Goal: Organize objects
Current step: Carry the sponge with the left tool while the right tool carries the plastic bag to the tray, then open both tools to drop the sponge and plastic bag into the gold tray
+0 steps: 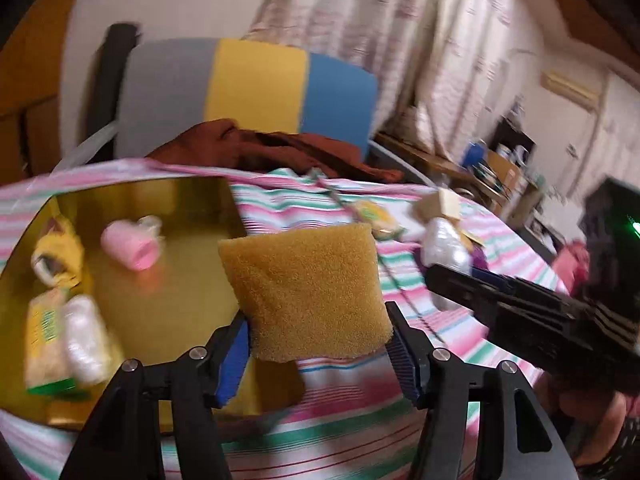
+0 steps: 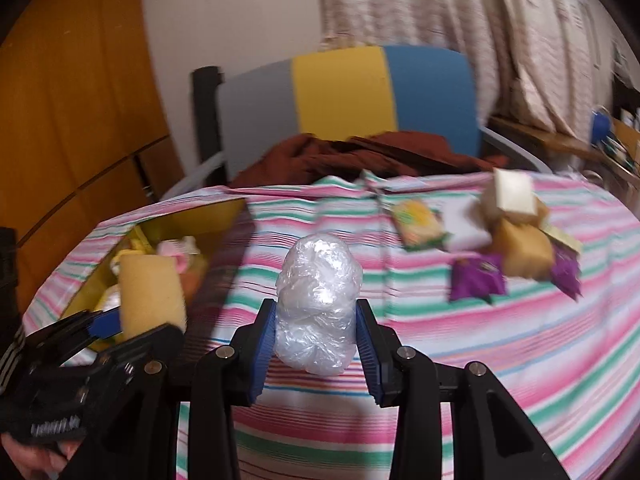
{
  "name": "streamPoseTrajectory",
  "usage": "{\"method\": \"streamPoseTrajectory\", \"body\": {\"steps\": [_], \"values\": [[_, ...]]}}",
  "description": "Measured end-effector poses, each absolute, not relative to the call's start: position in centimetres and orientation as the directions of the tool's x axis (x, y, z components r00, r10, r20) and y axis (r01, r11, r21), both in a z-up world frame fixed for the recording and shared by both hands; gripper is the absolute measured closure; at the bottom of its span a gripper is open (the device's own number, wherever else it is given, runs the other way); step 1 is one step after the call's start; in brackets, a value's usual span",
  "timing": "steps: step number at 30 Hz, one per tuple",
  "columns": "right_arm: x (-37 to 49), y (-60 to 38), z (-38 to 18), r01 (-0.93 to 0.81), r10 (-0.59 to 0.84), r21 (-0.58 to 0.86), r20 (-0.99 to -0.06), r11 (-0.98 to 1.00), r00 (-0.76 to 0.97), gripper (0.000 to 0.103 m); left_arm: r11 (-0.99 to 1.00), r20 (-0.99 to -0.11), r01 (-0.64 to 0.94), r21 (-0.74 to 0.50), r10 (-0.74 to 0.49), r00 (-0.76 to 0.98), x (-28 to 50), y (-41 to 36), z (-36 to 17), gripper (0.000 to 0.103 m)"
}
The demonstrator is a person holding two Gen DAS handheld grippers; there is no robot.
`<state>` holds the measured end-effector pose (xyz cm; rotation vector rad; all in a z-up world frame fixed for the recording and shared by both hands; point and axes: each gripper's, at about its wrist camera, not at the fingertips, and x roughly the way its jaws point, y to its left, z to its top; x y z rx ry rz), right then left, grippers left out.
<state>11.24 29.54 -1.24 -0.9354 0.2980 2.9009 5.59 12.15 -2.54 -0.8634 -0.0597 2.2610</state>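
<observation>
Striped cloth [image 2: 440, 340] is covering the table, with a gold tray [image 1: 168, 312] lying at its left and loose packets waiting at the far right. The left gripper [image 1: 316, 344] is pinching a sponge [image 1: 308, 292] just over the tray's right edge, while the right gripper [image 2: 316, 344] is pressing on a plastic-wrap ball [image 2: 318, 304] above mid-table. Best to be carrying each one well over the tray's bare floor, lowering before letting go, one at a time so the tools stay apart.

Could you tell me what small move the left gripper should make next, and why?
Probably carry the yellow sponge a little further left, over the gold tray, before letting go. The left gripper holds it between its jaws near the tray's right edge, partly above the striped cloth, and similar items already lie inside.
</observation>
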Motion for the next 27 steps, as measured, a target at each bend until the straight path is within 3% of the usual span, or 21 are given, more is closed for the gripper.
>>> {"method": "streamPoseTrajectory", "body": {"steps": [13,15,17,19,27], "values": [[6.2,22.1,-0.5,0.086,-0.176,0.174,-0.613,-0.981,-0.770,0.064,-0.854,-0.719,-0.419,-0.307,0.497,-0.486,1.0,6.6,-5.8,0.036],[5.8,21.7,-0.9,0.090,-0.183,0.177,-0.628,-0.980,-0.757,0.063,-0.861,-0.724,-0.410,-0.300,0.486,-0.490,1.1,6.2,-5.9,0.028],[5.3,21.5,-1.4,0.092,-0.194,0.188,-0.647,-0.978,-0.738,0.062,-0.865,-0.722,-0.408,-0.291,0.479,-0.500,1.2,5.9,-5.8,0.012],[4.9,21.4,-1.9,0.084,-0.194,0.195,-0.664,-0.977,-0.722,0.059,-0.874,-0.718,-0.403,-0.273,0.464,-0.519,1.8,5.5,-5.5,0.004],[5.5,21.9,-2.0,0.058,-0.177,0.198,-0.659,-0.978,-0.731,0.057,-0.900,-0.673,-0.348,-0.262,0.429,-0.603,3.0,3.9,-4.5,0.000]]}}
